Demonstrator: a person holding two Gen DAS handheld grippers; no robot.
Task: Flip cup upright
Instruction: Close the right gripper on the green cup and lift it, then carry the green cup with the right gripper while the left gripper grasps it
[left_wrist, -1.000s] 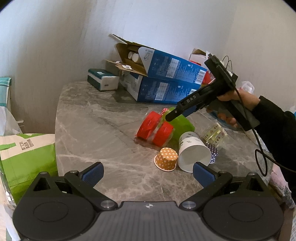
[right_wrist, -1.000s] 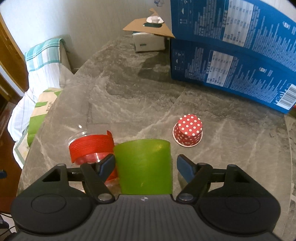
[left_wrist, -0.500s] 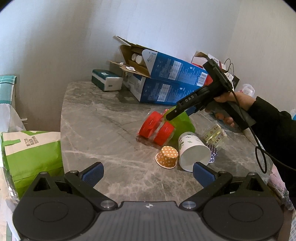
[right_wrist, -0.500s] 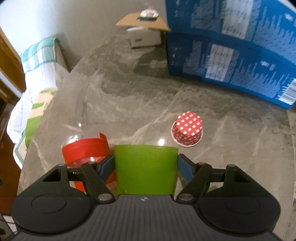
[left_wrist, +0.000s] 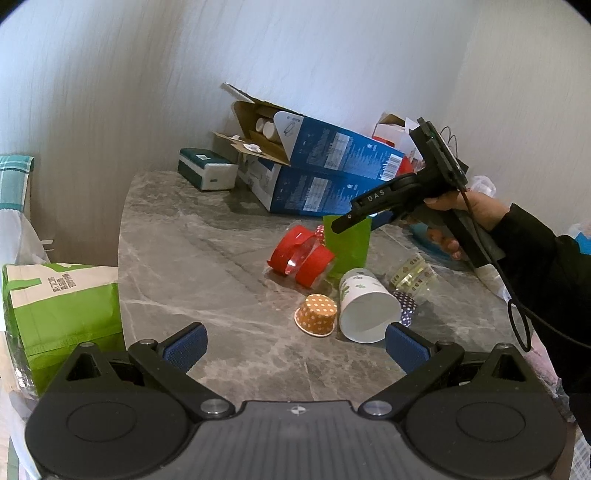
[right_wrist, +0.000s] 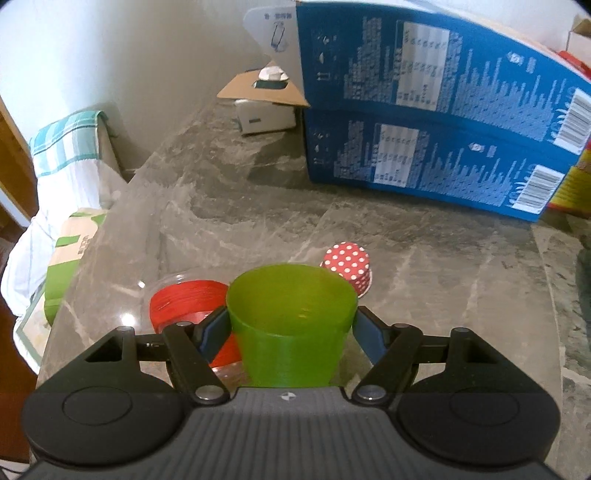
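Your right gripper (right_wrist: 291, 332) clamps the green cup (right_wrist: 291, 314), reaching level over the table (right_wrist: 424, 240); your left gripper (left_wrist: 295, 343) hovers wide open, empty.

Grey marble tbl (left_wrist: 207, 266) w/ blue boxes (left_wrist: 314, 192), tissue box (left_wrist: 207, 173), tipped cups (left_wrist: 365, 306).

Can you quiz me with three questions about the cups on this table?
1. True or false: the right gripper is shut on the green cup.
2. Which cup lies on its side with its open mouth toward the left gripper? A: white cup B: orange dotted cup
3. Fill in: the red dotted cup stands with its rim ____.

Key: 1 true. 2 A. 3 down.
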